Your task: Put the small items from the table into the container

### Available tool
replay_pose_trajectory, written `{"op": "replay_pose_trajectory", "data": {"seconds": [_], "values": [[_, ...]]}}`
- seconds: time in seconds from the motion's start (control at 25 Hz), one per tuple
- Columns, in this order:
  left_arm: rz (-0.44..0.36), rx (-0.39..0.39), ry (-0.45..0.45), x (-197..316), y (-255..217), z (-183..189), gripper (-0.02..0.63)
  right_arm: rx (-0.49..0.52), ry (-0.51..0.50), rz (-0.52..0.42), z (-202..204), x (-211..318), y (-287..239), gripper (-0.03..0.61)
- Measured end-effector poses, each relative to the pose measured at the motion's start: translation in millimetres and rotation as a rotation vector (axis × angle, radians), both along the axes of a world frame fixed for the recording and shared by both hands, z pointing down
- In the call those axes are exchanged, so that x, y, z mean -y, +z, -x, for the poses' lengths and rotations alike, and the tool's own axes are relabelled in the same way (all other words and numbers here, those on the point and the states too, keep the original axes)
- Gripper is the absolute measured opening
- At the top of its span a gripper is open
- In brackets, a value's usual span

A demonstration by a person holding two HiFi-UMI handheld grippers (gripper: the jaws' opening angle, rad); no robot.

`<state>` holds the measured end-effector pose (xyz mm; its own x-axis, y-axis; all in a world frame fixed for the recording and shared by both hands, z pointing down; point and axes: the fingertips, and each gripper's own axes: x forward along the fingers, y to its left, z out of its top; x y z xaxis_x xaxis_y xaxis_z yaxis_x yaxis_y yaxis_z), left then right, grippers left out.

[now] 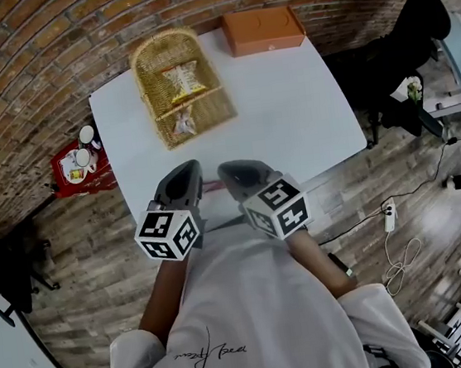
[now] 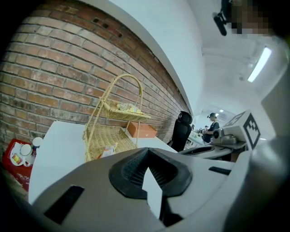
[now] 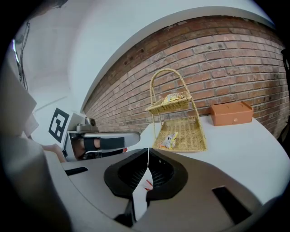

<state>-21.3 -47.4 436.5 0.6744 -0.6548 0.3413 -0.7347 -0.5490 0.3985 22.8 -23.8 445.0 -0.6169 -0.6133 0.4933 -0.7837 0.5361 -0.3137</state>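
holds both grippers low over the near edge of the white tabletop, side by side and close together. has the left gripper fully closed, ribbed black pads meeting at the tip with nothing caught between them. has the right gripper closed just the same, pads pressed edge to edge and empty (a tiny red fleck shows through the slit lower down, too small to name). aims both toward the far side of the tabletop, well apart from everything standing there. finds the wicker basket at the far left, upright, near the brick wall, with two tiers under an arched handle. finds a yellow packet in the upper tray and a pale packet in the lower tray, near its front lip, neither touched by a gripper. puts an orange box at the far edge, right of the wicker basket and apart from it, lid shut. off the tabletop on the left, shows a red tray on the wooden floor with white cups in it; on the right, a black office chair beside the tabletop's far corner. from the left gripper's own view, catches the right gripper alongside on the right, and farther off a person in a cap beyond the chair.
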Motion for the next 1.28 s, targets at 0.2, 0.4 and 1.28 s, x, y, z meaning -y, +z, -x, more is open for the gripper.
{"op": "replay_pose_trajectory", "data": {"seconds": [0.2, 0.4, 1.28], "values": [[0.013, -0.003, 0.017, -4, 2, 2, 0.009, 0.003, -0.003, -0.001, 4, 3, -1, 0.023], [0.024, -0.001, 0.039, -7, 4, 0, 0.009, 0.006, 0.0, -0.001, 5, 4, -3, 0.023], [0.05, 0.01, 0.067, -10, 21, 8, 0.009, -0.052, -0.096, 0.068, 15, 1, 24, 0.023]]}}
